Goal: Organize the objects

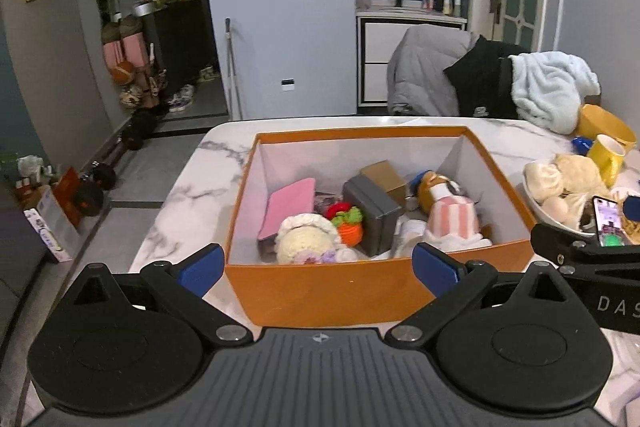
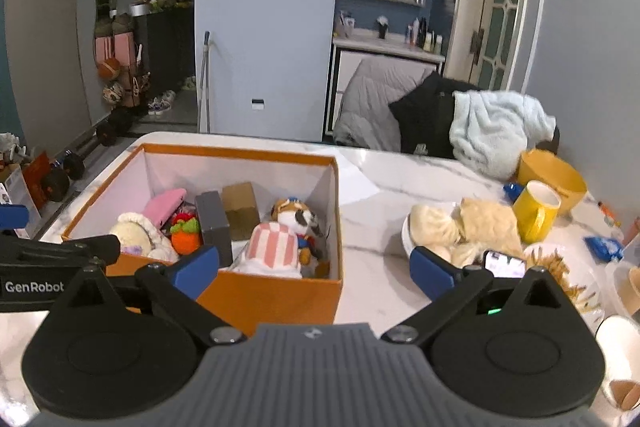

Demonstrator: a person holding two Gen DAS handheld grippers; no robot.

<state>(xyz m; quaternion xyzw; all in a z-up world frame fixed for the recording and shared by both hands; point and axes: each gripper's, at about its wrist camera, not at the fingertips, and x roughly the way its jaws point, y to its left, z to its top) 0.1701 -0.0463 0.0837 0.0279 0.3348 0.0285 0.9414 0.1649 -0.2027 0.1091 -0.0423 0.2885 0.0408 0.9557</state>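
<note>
An orange box [image 1: 320,291] [image 2: 276,297] stands on the marble table, filled with a pink pouch [image 1: 286,207], a cream knitted toy [image 1: 306,241], an orange knitted fruit [image 1: 350,227], a grey box [image 1: 374,217], a brown box [image 2: 240,211], a pink striped cup toy [image 2: 272,245] and a dog plush [image 2: 298,213]. My left gripper [image 1: 318,269] is open, its blue fingertips either side of the box's near wall. My right gripper [image 2: 314,269] is open and empty above the box's near right corner.
To the right of the box a white bowl [image 2: 406,241] holds a cream plush [image 2: 468,227], with a phone [image 2: 504,263], a yellow mug [image 2: 534,211] and a yellow bowl [image 2: 554,175] nearby. Clothes [image 2: 492,131] hang on chairs beyond the table.
</note>
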